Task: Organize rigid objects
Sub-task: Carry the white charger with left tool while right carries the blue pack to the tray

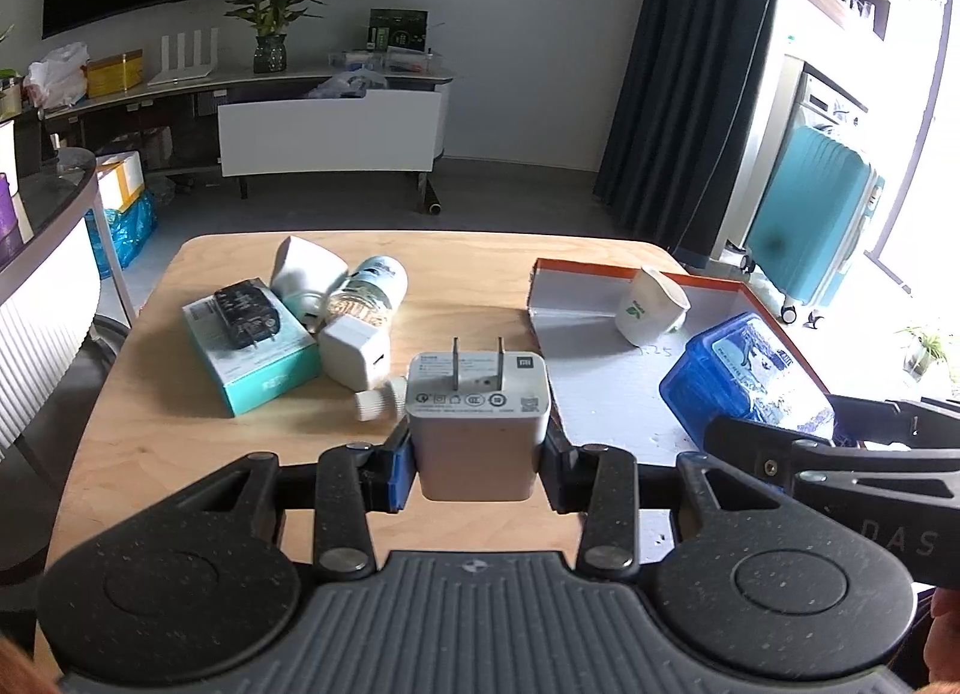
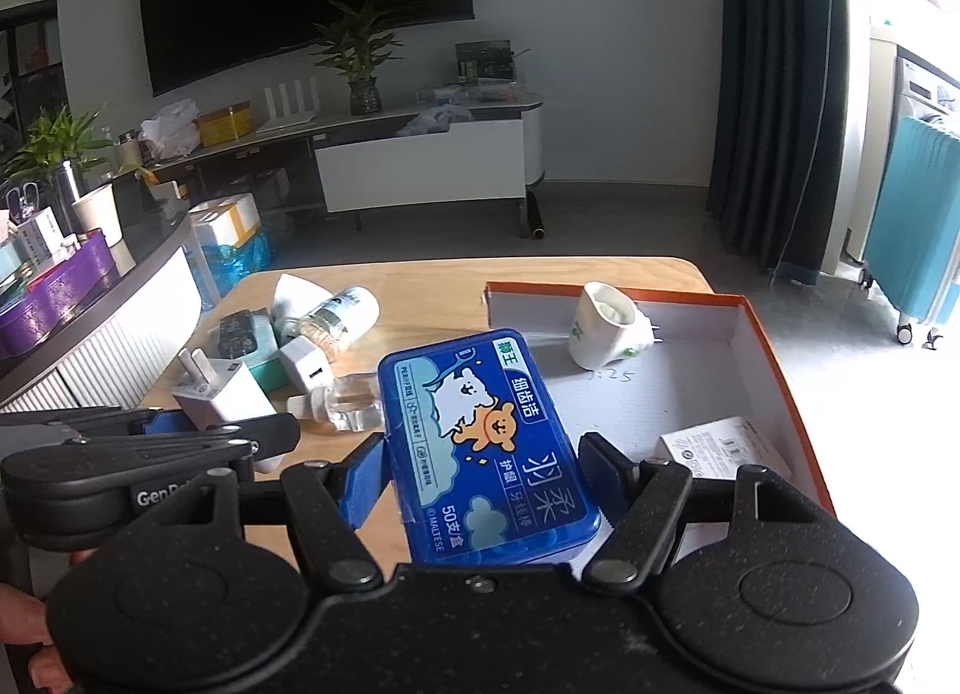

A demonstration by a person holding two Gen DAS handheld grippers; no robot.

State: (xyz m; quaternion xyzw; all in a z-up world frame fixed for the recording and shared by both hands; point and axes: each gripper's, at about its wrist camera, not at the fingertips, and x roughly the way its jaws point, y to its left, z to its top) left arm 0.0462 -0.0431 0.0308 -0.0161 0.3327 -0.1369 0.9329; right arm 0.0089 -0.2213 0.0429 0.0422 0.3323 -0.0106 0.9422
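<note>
My left gripper (image 1: 478, 457) is shut on a white wall charger (image 1: 477, 412), prongs pointing up, held above the wooden table (image 1: 468, 268) near the tray's left edge. My right gripper (image 2: 483, 472) is shut on a blue floss-pick box (image 2: 489, 442), its pads on the two long sides, held over the front left part of the orange-rimmed white tray (image 2: 780, 346). The left wrist view shows the blue box (image 1: 741, 376) at the right. The charger (image 2: 222, 394) shows at the left of the right wrist view.
In the tray lie a white plug-in device (image 2: 603, 334) and a small white box (image 2: 720, 445). Left on the table are a teal box (image 1: 258, 358) with a black adapter on it, a small white charger (image 1: 354, 355), a bottle (image 1: 369, 292) and a small clear bottle (image 2: 342, 400).
</note>
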